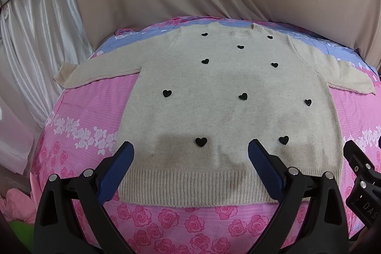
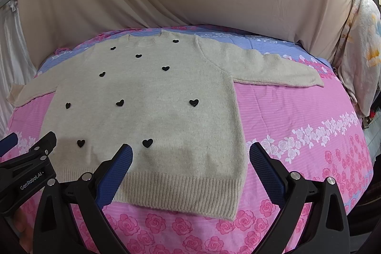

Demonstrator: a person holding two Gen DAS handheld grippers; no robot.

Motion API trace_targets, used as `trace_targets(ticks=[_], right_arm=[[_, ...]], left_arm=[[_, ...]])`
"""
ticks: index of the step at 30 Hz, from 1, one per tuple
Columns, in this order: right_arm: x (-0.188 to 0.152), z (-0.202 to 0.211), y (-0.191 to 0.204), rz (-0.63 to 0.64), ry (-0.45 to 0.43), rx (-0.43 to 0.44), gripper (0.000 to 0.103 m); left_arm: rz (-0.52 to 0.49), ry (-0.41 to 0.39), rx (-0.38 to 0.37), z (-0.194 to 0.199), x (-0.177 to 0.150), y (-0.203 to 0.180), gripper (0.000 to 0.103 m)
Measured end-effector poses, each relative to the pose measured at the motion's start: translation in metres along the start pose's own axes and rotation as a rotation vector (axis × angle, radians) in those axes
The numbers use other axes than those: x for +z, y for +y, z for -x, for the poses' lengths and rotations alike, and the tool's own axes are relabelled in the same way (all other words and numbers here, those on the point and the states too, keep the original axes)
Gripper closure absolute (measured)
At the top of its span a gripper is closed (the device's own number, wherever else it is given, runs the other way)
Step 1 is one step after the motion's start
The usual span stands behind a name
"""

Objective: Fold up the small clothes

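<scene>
Right now I'm at the start: the cream sweater (image 1: 226, 99) lies flat and unfolded on the bed (image 1: 71, 116), sleeves spread. My left tool (image 1: 190, 158) and right tool (image 2: 190, 158) hover over its hem, both spread apart and empty. Next I'd probably pinch a sleeve and fold it inward.

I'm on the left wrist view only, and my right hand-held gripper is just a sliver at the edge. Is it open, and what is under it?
Observer: The right hand-held gripper is open and empty, over the sweater's hem corner.
Operator: Is that side's sleeve flat to the cuff?
Observer: Yes, the sleeve lies spread out on the pink bedsheet.
Operator: Anything beyond it?
Observer: A floral fabric hangs at the bed's edge, apart from the cuff.
</scene>
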State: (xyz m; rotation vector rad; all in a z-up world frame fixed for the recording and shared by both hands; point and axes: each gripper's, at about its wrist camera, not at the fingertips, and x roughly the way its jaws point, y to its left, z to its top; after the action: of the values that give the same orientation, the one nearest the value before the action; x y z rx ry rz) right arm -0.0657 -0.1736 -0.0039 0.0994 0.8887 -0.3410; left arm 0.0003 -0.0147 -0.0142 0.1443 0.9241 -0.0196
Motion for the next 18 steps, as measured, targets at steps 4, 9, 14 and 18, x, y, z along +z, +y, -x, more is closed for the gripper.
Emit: trace_targets(ticks=[4, 9, 14, 18], right_arm=[[0.0017, -0.0007, 0.0024, 0.006, 0.002, 0.001, 0.006], [0.0019, -0.0013, 0.0030, 0.005, 0.002, 0.001, 0.006], [0.0020, -0.0018, 0.0029, 0.006, 0.003, 0.001, 0.006], [0.0022, -0.0023, 0.0039, 0.007, 0.004, 0.001, 0.006]], left_arm=[[-0.003, 0.001, 0.002, -0.0005, -0.0003, -0.0039, 0.009], [-0.002, 0.003, 0.001, -0.0014, -0.0002, -0.0056, 0.009], [0.000, 0.004, -0.005, -0.0022, 0.0001, 0.0005, 0.009], [0.001, 0.007, -0.002, -0.0036, 0.0010, 0.0015, 0.009]])
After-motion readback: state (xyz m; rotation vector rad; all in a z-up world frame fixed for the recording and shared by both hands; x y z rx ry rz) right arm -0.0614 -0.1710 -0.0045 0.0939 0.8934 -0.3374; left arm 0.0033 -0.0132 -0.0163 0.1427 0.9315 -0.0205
